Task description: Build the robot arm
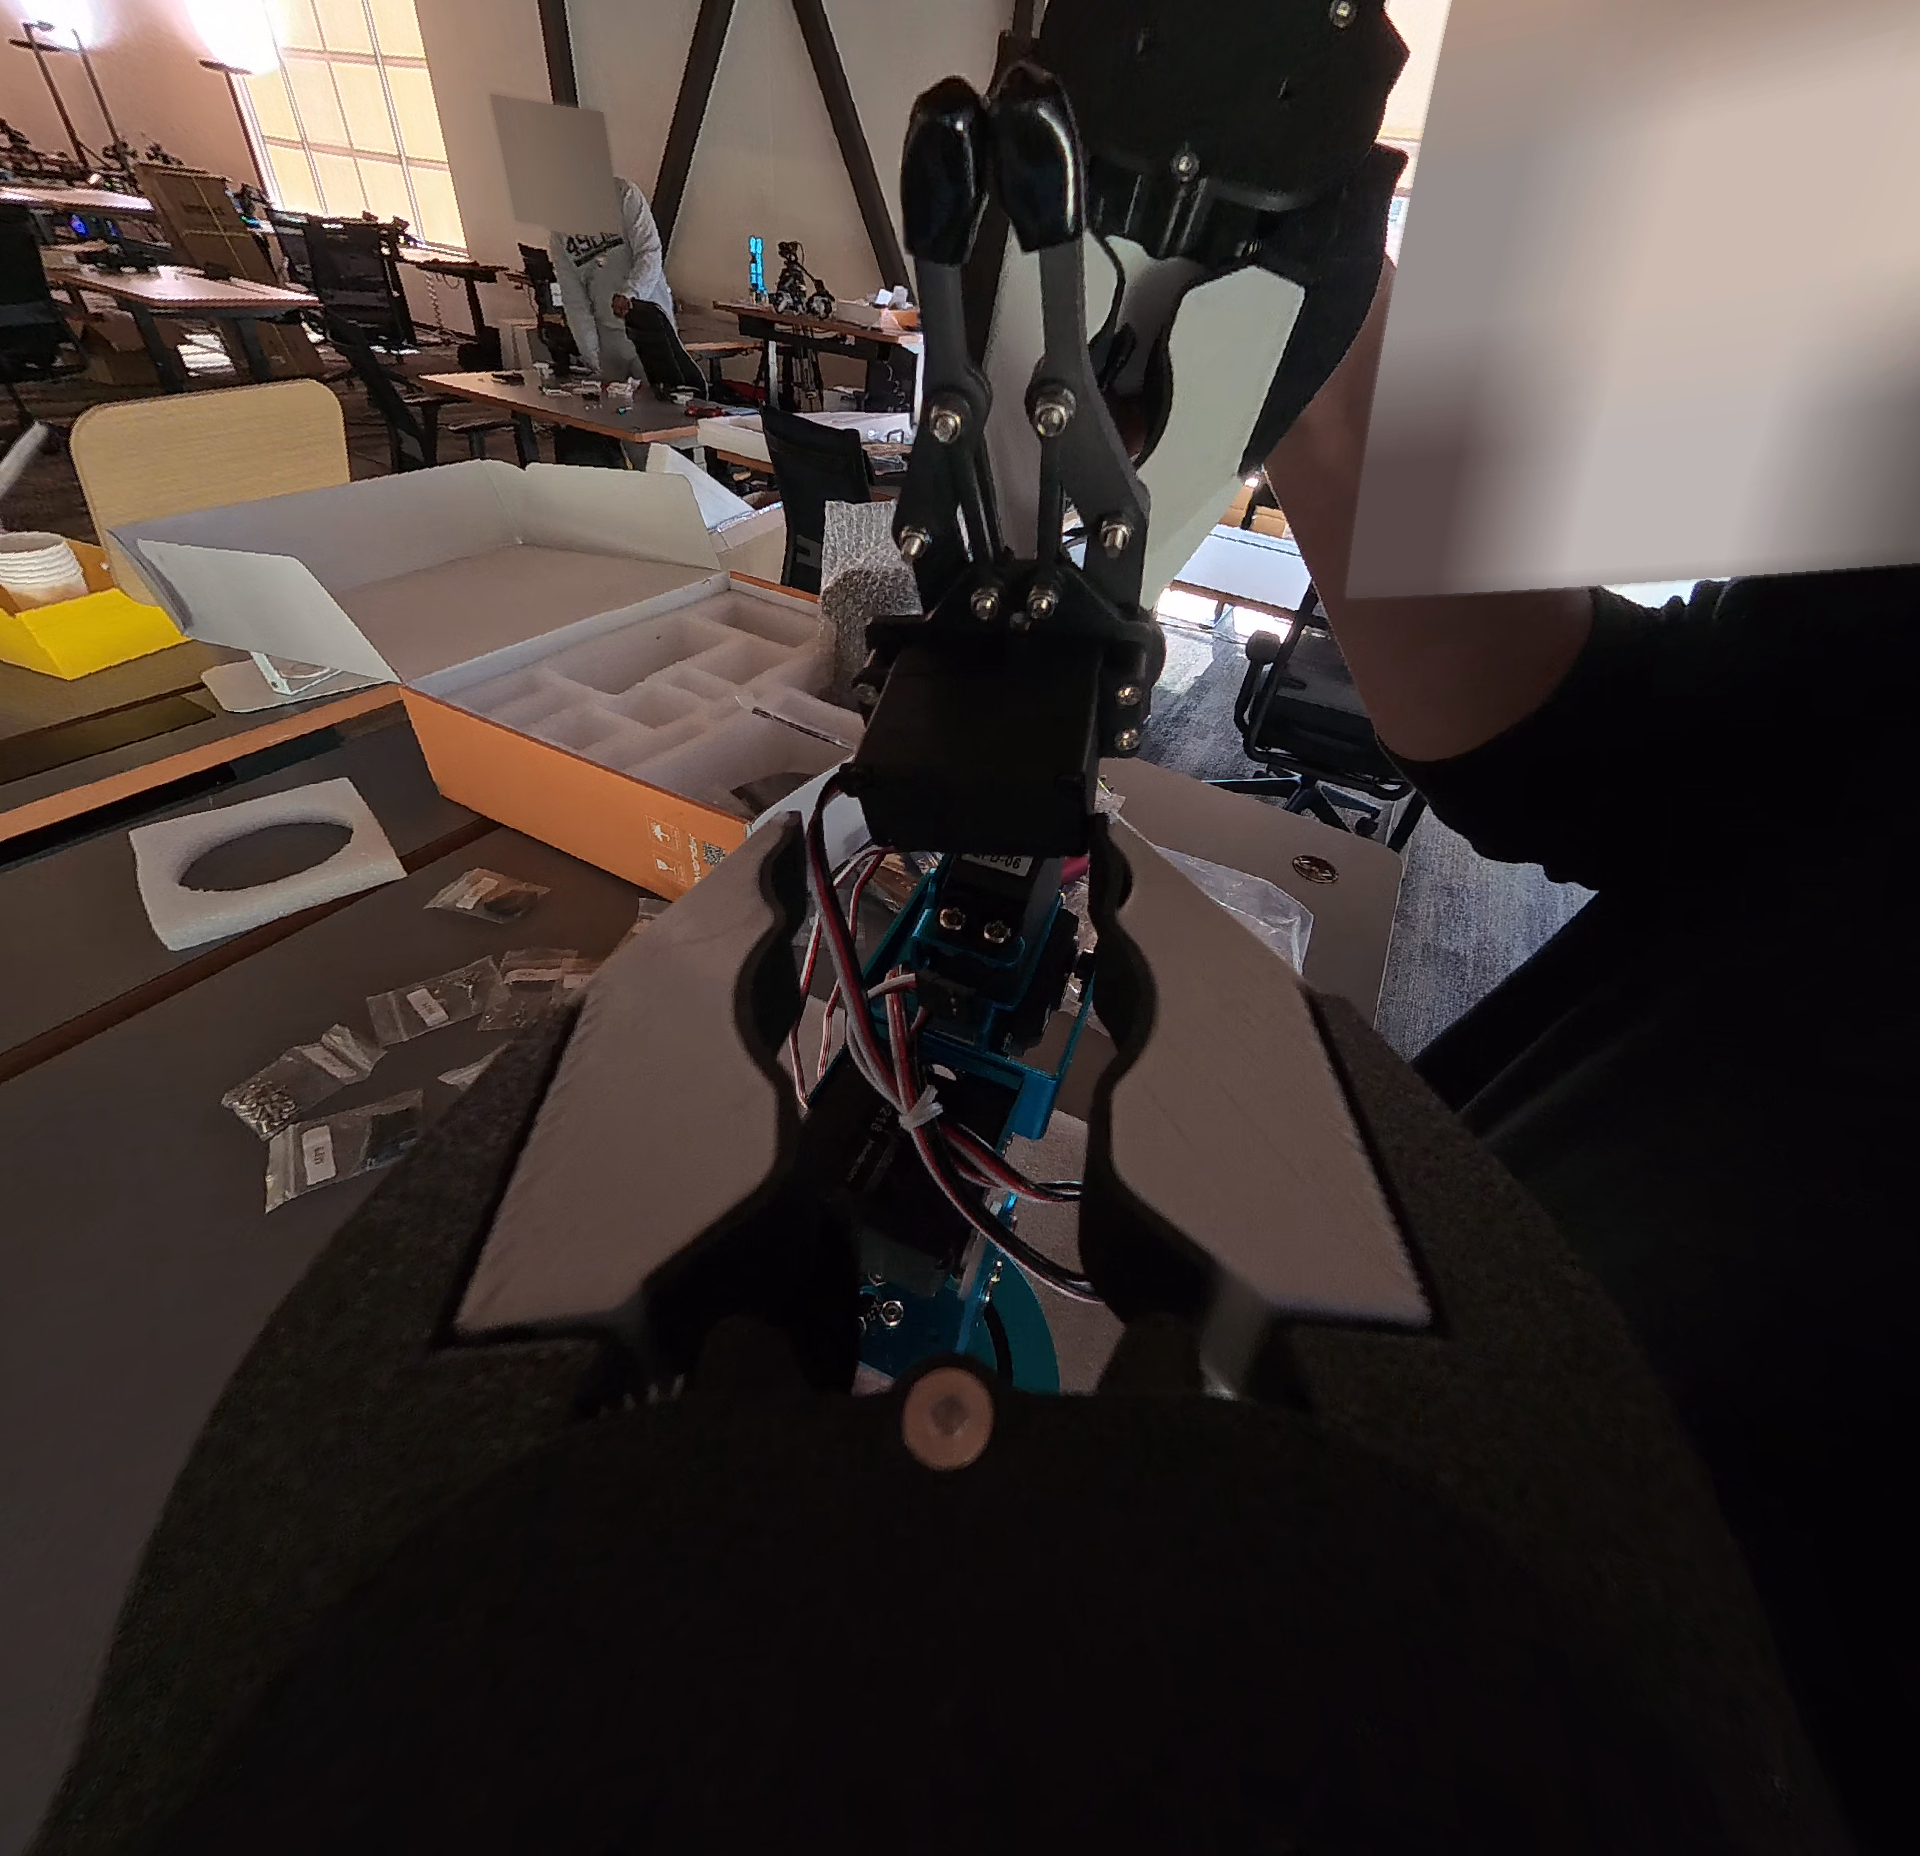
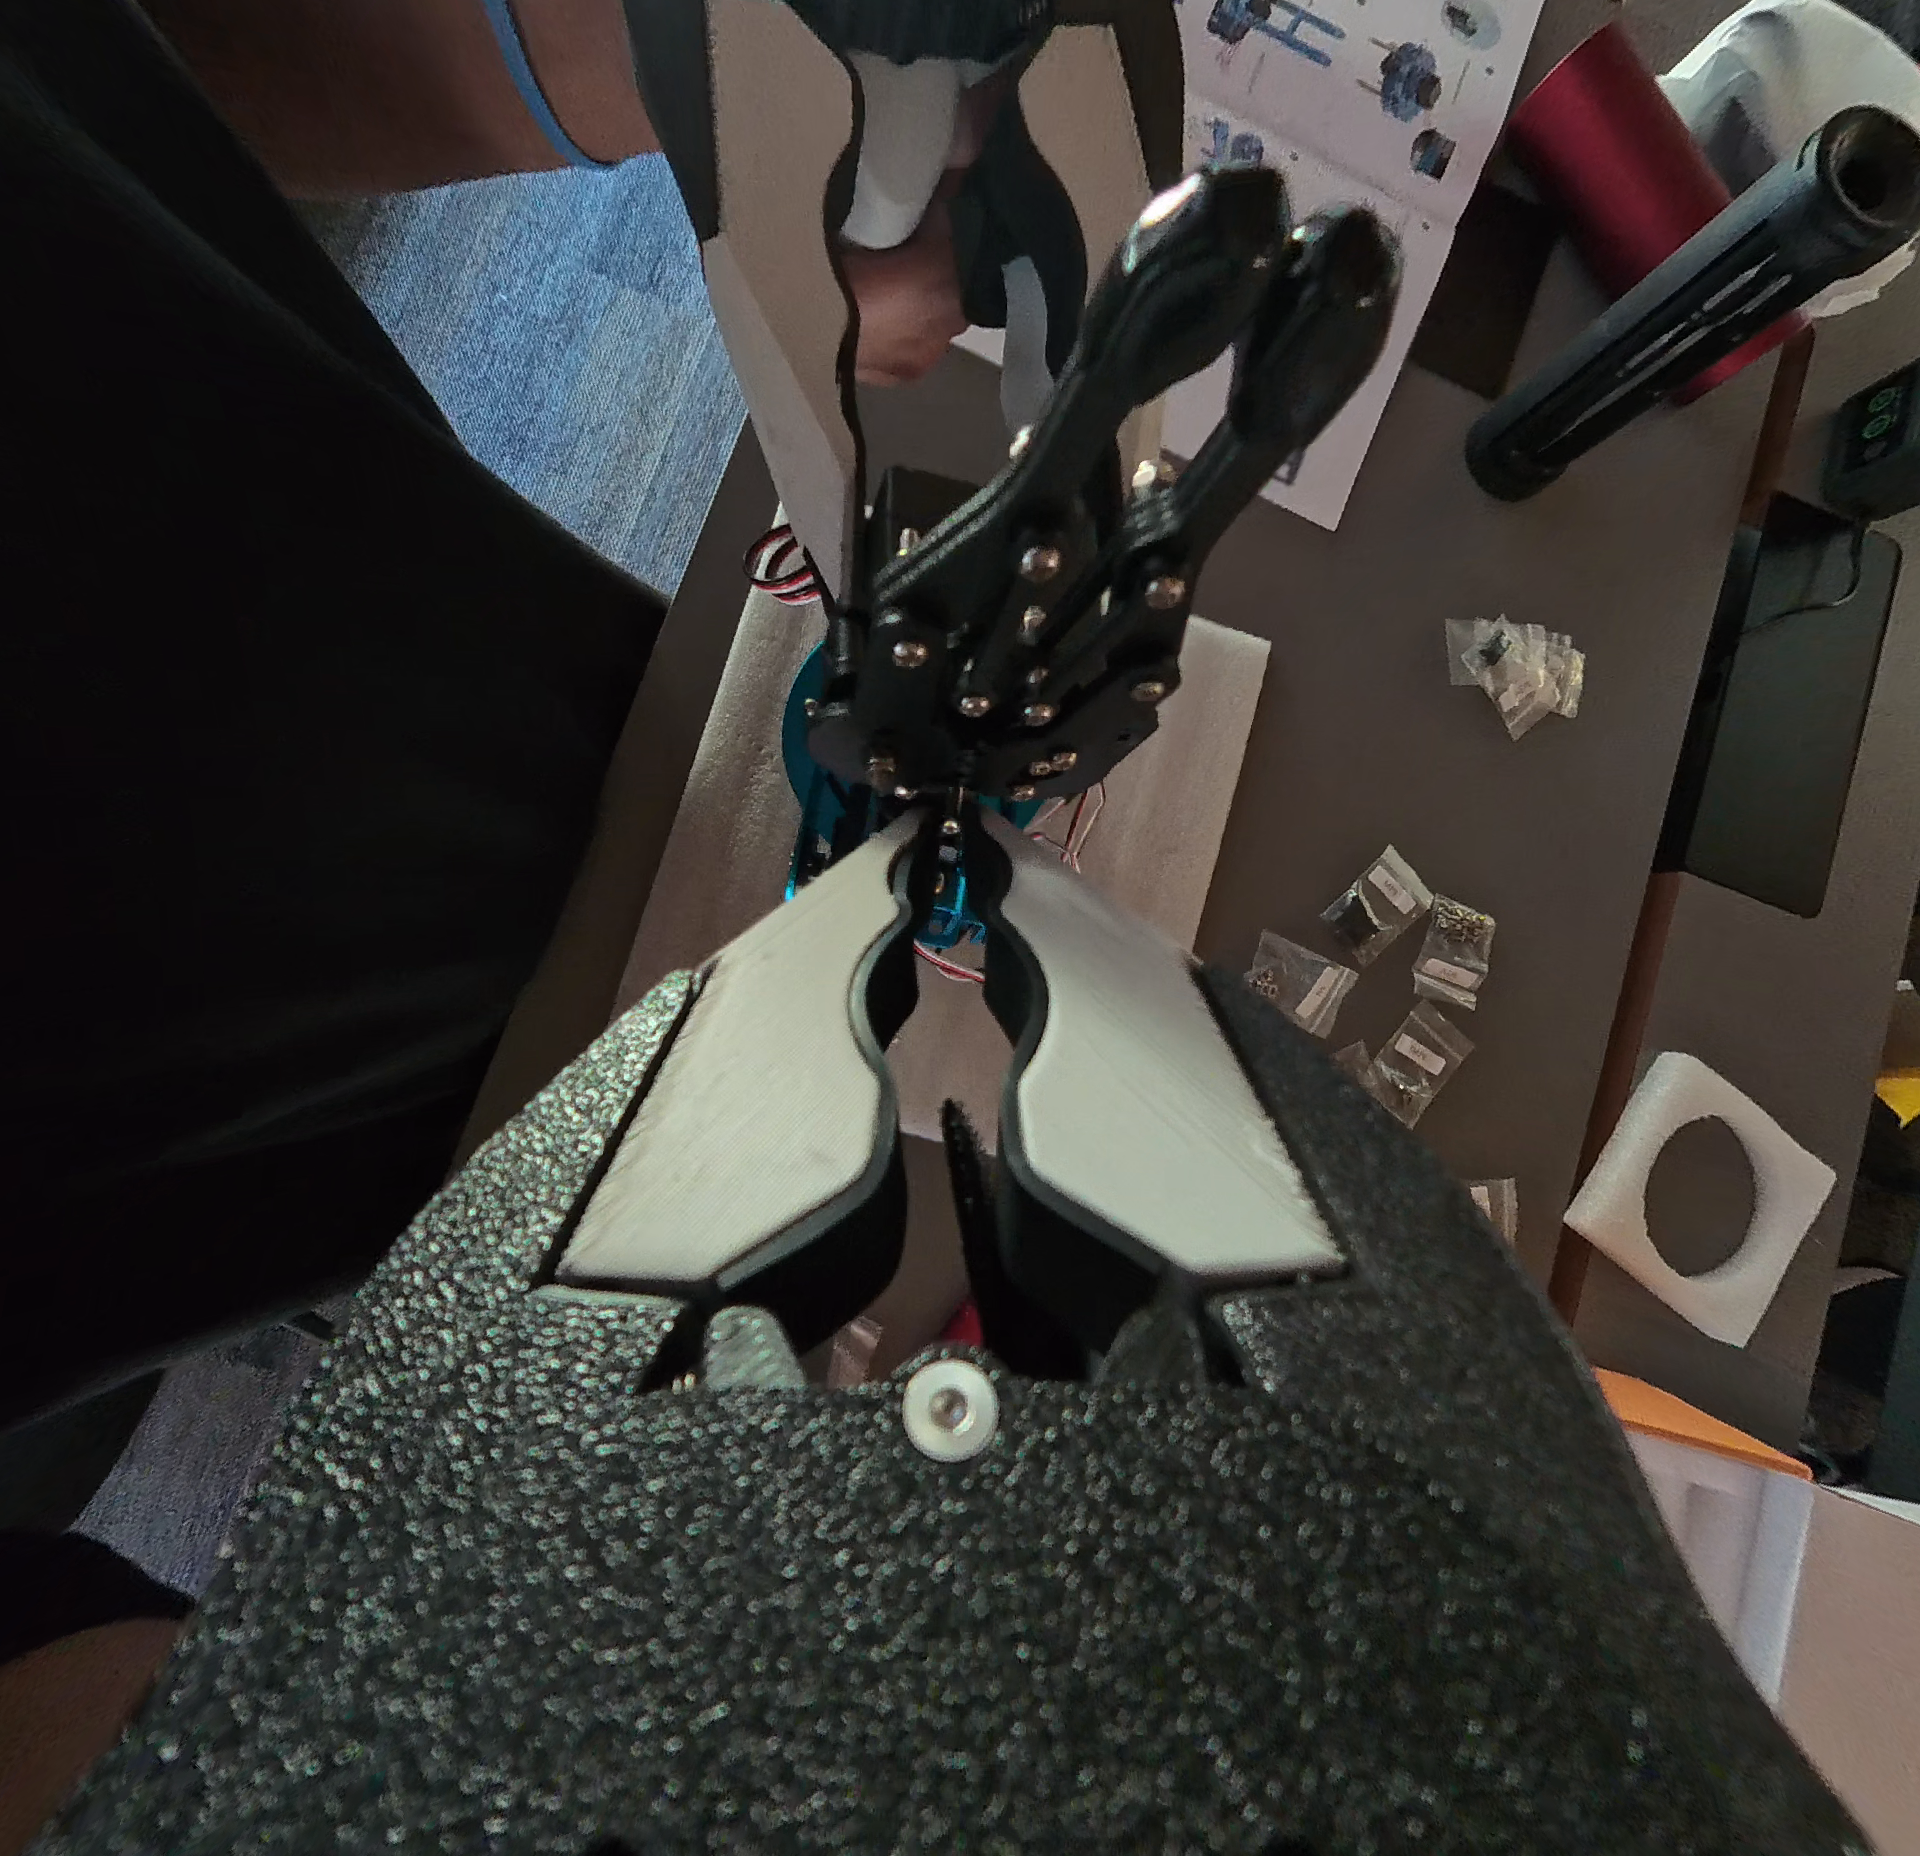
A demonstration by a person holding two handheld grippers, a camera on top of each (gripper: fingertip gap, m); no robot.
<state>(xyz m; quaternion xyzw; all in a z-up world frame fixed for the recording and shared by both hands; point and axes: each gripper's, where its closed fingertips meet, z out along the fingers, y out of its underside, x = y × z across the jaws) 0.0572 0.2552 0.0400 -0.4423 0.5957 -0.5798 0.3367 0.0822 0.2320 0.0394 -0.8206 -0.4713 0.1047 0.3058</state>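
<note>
A small robot arm stands upright on a white foam sheet (image 2: 1195, 767). It has blue metal brackets (image 1: 997, 975), a black servo (image 1: 977, 746), red-white-black wires (image 1: 842, 975) and a black two-finger claw (image 1: 987, 175) on top, also in the right wrist view (image 2: 1226, 279). My left gripper (image 1: 940, 850) is closed around its middle, one finger on each side of the blue bracket; its white finger (image 2: 790, 372) shows beside the servo. My right gripper (image 2: 948, 835) comes from above, its fingertips nearly together on a small part at the claw's base. Its white finger (image 1: 1216, 383) shows behind the claw.
An open orange-and-white box (image 1: 582, 767) with a foam insert lies at the left. A foam square with a round hole (image 2: 1704, 1193), small parts bags (image 2: 1392, 975), a printed sheet (image 2: 1351, 92) and a black tube (image 2: 1683, 300) lie on the dark table. A person's arm (image 1: 1662, 767) is at the right. My hands' fingertips stand some 4 centimeters from each other.
</note>
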